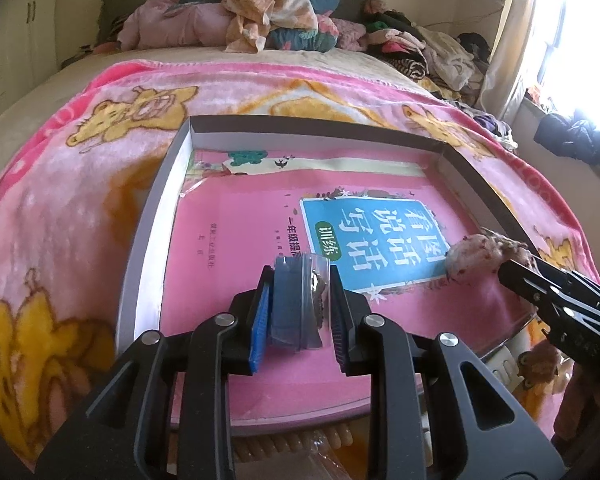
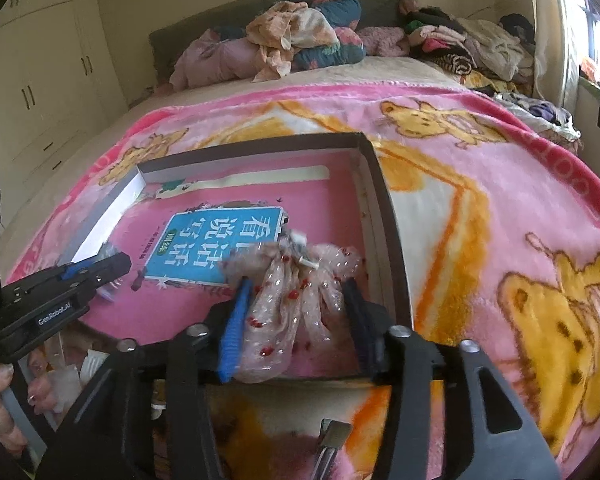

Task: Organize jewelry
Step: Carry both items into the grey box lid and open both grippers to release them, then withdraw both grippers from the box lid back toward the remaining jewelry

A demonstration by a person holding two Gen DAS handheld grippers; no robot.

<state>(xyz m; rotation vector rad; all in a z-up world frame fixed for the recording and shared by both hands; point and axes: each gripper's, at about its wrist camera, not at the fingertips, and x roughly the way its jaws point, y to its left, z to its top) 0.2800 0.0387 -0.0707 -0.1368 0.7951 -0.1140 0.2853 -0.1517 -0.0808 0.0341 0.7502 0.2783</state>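
A: What is held by the left gripper?

B: A small clear plastic bag with dark jewelry inside is kept between its blue ribbed pads, which are narrowed onto the bag's sides. The bag is flat and glossy.

A: And by the right gripper?

B: A soft sheer pouch, dotted with red beads and gathered at the top, is seen between the half-open fingers. It is touched by the blue pad on the left; whether it is pressed on the right cannot be told.

A: What is seen ahead of the grippers?

B: A shallow box with thin straight walls is laid on a fluffy pink blanket. A smooth pink book is laid inside, with free surface ahead of both grippers.
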